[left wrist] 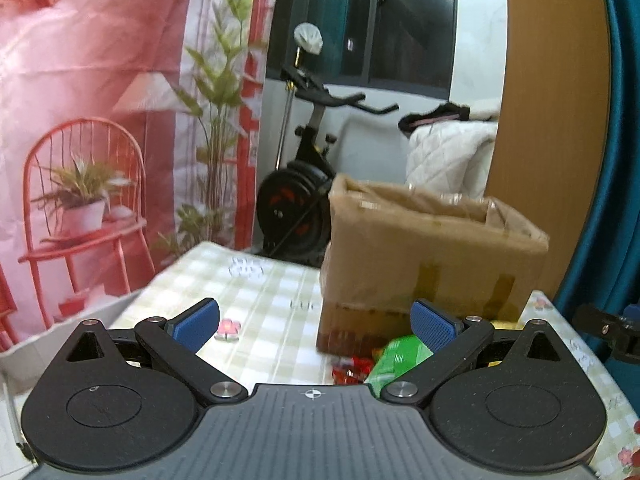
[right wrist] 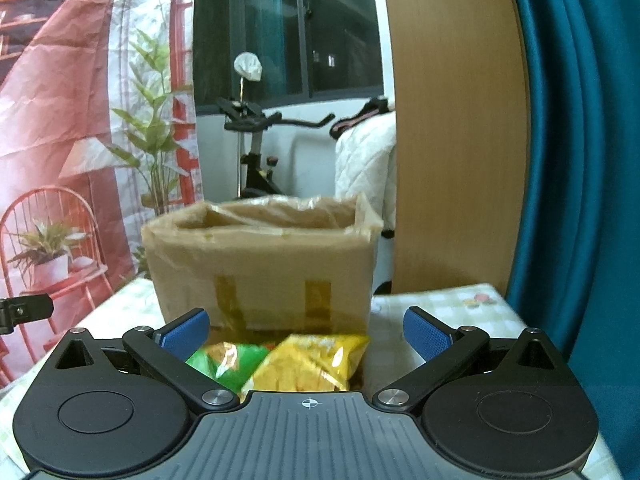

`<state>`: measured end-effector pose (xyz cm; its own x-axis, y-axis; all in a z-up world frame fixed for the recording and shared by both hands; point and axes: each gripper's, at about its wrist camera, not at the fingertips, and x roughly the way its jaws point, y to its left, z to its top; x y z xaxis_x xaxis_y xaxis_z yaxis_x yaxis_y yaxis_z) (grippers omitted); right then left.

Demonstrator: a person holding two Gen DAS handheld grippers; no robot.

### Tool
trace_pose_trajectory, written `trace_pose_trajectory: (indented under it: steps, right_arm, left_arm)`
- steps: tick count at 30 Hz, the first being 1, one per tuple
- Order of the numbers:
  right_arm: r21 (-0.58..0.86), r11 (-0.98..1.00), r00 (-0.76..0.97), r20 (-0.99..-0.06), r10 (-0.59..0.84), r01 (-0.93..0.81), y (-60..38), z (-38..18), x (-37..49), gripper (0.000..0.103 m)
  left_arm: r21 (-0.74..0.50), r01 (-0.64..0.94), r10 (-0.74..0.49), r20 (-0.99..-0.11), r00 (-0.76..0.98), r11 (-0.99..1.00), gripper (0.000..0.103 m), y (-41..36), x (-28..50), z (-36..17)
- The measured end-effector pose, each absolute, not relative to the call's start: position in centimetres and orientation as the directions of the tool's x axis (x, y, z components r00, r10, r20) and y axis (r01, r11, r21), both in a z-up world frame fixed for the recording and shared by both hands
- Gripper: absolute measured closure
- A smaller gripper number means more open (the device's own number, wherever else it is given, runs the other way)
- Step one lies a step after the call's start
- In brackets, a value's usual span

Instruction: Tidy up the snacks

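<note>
Nearest in the right wrist view, the right gripper (right wrist: pixel 306 334) hangs with its blue pads spread wide and nothing between them; just beyond its fingers, around 12 o'clock, a yellow snack bag (right wrist: pixel 312 364) lies on the checked tablecloth (right wrist: pixel 448 312), and a green snack bag (right wrist: pixel 224 364) lies touching it at its 9 o'clock. In the left wrist view the left gripper (left wrist: pixel 316 326) is likewise released, pads far apart and empty. The same green snack bag (left wrist: pixel 396 358) shows at about 1 o'clock from this gripper, partly behind the right-hand pad, with small red-wrapped snacks (left wrist: pixel 352 368) just beside it on the cloth. Behind the bags, touching or nearly touching them, stands an open-topped cardboard box (right wrist: pixel 260 268), patched with brown tape on its front wall; the view is too low and blurred to tell what, if anything, lies inside. Farther off, past the table's far edge, an exercise bike (left wrist: pixel 304 184) stands at 12 o'clock, a printed red backdrop (left wrist: pixel 80 120) hangs at 10 o'clock, and a teal curtain (right wrist: pixel 580 160) falls at 2 o'clock beside a wooden panel (right wrist: pixel 456 140).
</note>
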<state>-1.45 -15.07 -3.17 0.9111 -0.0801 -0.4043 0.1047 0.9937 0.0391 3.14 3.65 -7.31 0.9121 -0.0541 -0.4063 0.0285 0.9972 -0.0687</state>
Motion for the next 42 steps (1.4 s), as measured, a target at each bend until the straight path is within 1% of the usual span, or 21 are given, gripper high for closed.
trace_pose_trajectory:
  steps: [3,7,10,13,16,20,24,28,30,34,39,42]
  right_arm:
    - [0.038,0.994,0.889,-0.451,-0.072,0.1,-14.8,-5.2,-0.6,0.0]
    - [0.035,0.996,0.868,-0.493,-0.058,0.087,-14.2,-7.6,0.1,0.0]
    - [0.049,0.996,0.86,-0.508,-0.044,0.08,-14.2,-8.6,0.6,0.0]
    - [0.064,0.995,0.856,-0.515,-0.036,0.08,-14.3,-9.3,1.0,0.0]
    - [0.075,0.994,0.849,-0.528,-0.025,0.077,-14.5,-9.9,1.3,0.0]
    - [0.089,0.994,0.845,-0.535,-0.011,0.069,-14.8,-10.3,1.4,0.0]
    - [0.101,0.992,0.841,-0.54,-0.007,0.072,-15.0,-10.8,1.7,0.0]
    - [0.11,0.992,0.841,-0.541,0.005,0.065,-15.0,-11.1,1.6,0.0]
    - [0.113,0.991,0.84,-0.542,0.006,0.065,-15.1,-11.2,1.6,0.0]
    - [0.12,0.99,0.843,-0.538,0.007,0.068,-15.3,-11.2,1.6,0.0]
    - [0.126,0.989,0.844,-0.536,0.006,0.073,-15.6,-11.4,1.5,0.0]
    - [0.133,0.988,0.844,-0.537,0.008,0.075,-15.7,-11.4,1.5,0.0]
  left_arm:
    - [-0.075,0.033,-0.062,-0.433,0.899,0.997,0.001,4.2,3.8,-8.6]
    - [-0.116,0.03,-0.083,-0.489,0.868,0.993,0.001,5.2,4.7,-10.8]
    - [-0.08,0.029,-0.067,-0.524,0.849,0.996,0.007,5.3,5.1,-12.2]
    - [-0.065,0.043,-0.072,-0.566,0.821,0.997,0.008,5.2,5.5,-13.4]
    - [-0.111,0.054,-0.112,-0.634,0.765,0.992,0.01,5.2,5.9,-14.8]
    - [-0.2,0.049,-0.177,-0.694,0.698,0.979,0.01,5.6,5.6,-16.2]
    - [-0.312,-0.004,-0.238,-0.732,0.639,0.95,0.009,6.1,5.8,-17.1]
    - [-0.341,-0.043,-0.244,-0.748,0.617,0.939,0.009,5.9,6.3,-17.8]
    - [-0.339,-0.031,-0.249,-0.749,0.614,0.94,0.009,5.5,6.8,-18.1]
    - [-0.256,-0.017,-0.19,-0.76,0.622,0.967,0.009,3.8,7.2,-18.9]
    - [-0.203,-0.005,-0.149,-0.734,0.663,0.979,0.009,2.5,7.1,-19.5]
    - [-0.183,0.003,-0.139,-0.734,0.665,0.983,0.007,2.0,7.4,-19.9]
